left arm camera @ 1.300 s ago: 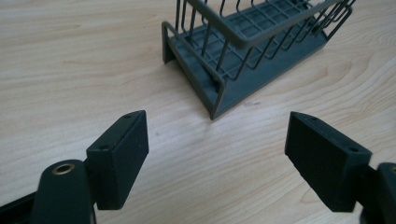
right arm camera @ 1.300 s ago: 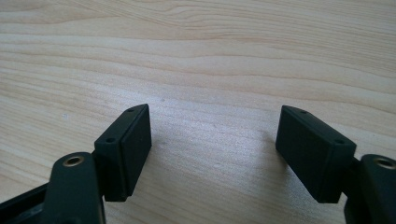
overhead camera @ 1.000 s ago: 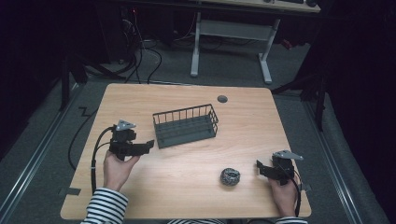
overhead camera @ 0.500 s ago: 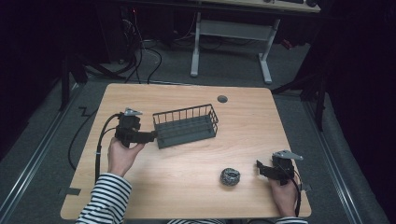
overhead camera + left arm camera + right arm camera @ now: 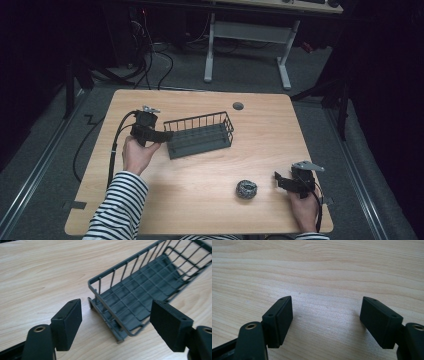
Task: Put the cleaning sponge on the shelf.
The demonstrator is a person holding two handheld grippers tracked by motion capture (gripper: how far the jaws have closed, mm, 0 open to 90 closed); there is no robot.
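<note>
A dark grey wire basket (image 5: 200,120) stands in the middle of the wooden table (image 5: 200,210), and nothing lies inside it. My left gripper (image 5: 167,135) points right at the basket's left end. In the left gripper view the near end of the basket (image 5: 125,263) lies between the jaws of the left gripper (image 5: 117,308). Those jaws have just been closing a little, but the pads stand clear of the wire, so it is open. My right gripper (image 5: 279,179) rests near the front right corner, open over bare wood (image 5: 325,305). A grey crumpled ball (image 5: 246,189) lies just left of it.
A round grommet hole (image 5: 238,106) sits near the table's far edge. The left gripper's black cable (image 5: 114,150) loops over the table's left side. A metal desk frame (image 5: 245,35) and loose cables stand on the floor beyond.
My left hand has moved right and away from me, bringing its jaws up to the basket's left end. The right hand, the ball and the basket have stayed put.
</note>
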